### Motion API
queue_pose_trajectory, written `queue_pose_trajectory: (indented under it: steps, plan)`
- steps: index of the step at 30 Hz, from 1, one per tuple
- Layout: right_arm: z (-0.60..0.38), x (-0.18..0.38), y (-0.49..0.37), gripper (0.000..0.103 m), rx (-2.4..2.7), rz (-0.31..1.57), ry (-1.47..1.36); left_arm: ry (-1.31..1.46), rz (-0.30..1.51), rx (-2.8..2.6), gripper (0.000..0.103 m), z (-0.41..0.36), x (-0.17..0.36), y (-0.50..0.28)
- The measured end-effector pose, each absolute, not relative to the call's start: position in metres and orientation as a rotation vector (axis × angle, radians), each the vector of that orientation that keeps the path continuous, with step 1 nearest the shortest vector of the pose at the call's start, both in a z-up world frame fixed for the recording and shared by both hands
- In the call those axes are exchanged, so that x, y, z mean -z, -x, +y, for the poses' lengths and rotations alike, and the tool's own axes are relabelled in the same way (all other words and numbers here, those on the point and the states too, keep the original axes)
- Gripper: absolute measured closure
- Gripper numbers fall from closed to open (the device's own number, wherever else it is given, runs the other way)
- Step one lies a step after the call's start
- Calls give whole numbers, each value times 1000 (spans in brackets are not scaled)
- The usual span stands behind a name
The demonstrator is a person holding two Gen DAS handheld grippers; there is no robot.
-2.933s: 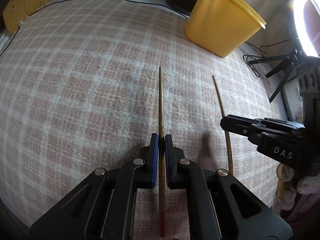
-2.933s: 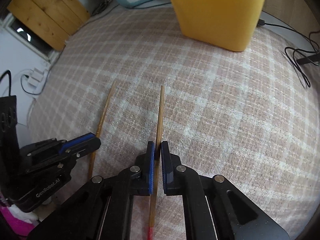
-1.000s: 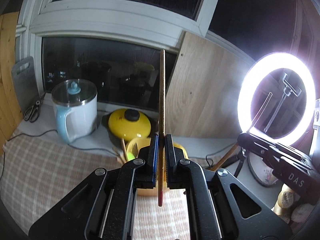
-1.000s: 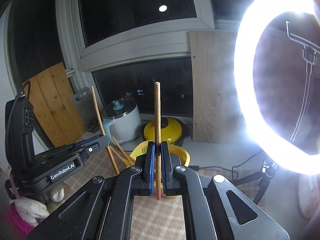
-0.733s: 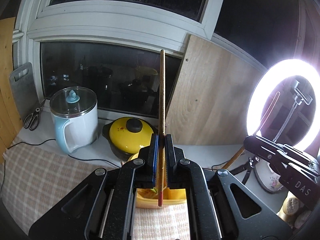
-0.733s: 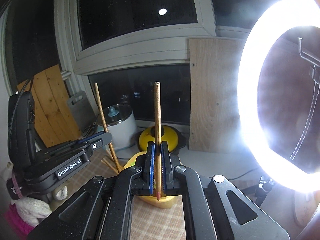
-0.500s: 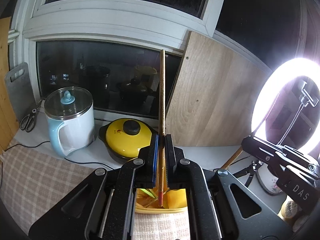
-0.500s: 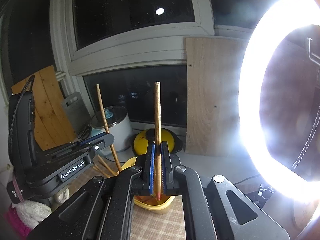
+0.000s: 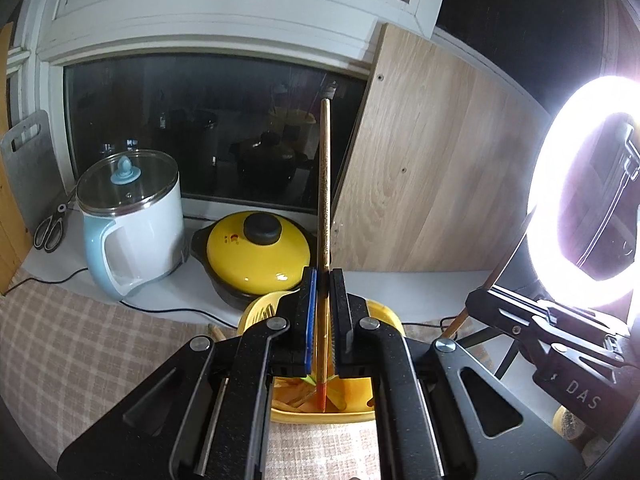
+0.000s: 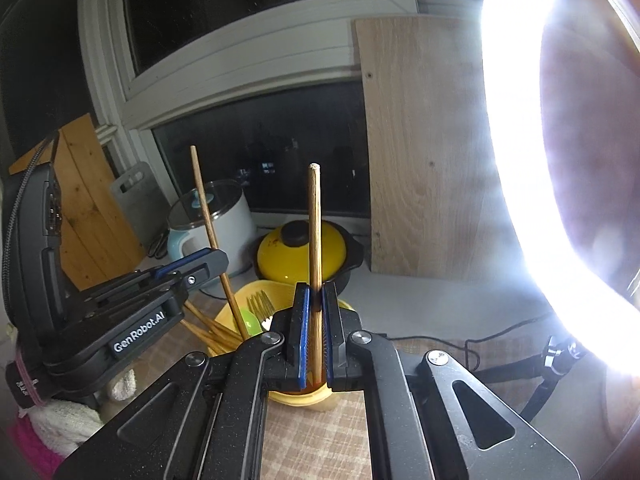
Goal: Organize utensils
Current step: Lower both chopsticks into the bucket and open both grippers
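Observation:
My left gripper (image 9: 323, 280) is shut on a wooden chopstick (image 9: 325, 184), held upright with its red end (image 9: 321, 398) down inside the yellow utensil bin (image 9: 320, 414). My right gripper (image 10: 315, 294) is shut on a second wooden chopstick (image 10: 314, 224), also upright, its lower end over the same yellow bin (image 10: 234, 310). The bin holds a fork (image 10: 259, 303), a green utensil (image 10: 250, 326) and several chopsticks (image 10: 208, 332). The left gripper (image 10: 204, 266) with its chopstick (image 10: 206, 204) shows at the left of the right wrist view. The right gripper body (image 9: 560, 340) shows at the right of the left wrist view.
A yellow lidded pot (image 9: 258, 254) and a white-and-blue electric kettle (image 9: 132, 220) stand behind the bin on the sill. A wooden board (image 9: 424, 184) leans on the window. A bright ring light (image 9: 576, 200) stands at the right. A checked cloth (image 9: 80, 352) covers the table.
Both grippers have carried their chopsticks from the cloth up and forward over the yellow bin and lowered them a little; the red end of the left chopstick now sits inside the bin.

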State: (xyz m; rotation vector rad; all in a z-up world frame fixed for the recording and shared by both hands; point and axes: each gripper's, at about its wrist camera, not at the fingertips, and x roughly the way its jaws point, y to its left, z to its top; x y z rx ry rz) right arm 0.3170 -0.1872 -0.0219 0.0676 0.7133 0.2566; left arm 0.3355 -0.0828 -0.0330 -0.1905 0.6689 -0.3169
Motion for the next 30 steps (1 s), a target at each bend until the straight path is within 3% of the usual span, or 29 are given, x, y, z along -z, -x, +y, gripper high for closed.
queue_pose_trajectory:
  steps: [17, 19, 21, 22, 30]
  plan:
    - [-185, 46, -323, 98, -274, 792, -88, 196, 701, 299, 99, -73, 47, -324]
    - [-184, 46, -321, 95, -270, 790, -84, 197, 703, 297, 99, -72, 47, -323]
    - [-185, 46, -318, 77, -266, 784, -85, 199, 703, 294, 99, -69, 46, -322]
    - [-186, 45, -316, 73, -265, 777, -88, 198, 702, 292, 99, -69, 46, -321]
    - [-185, 42, -301, 73, -273, 771, -84, 191, 685, 278, 99, -60, 37, -304]
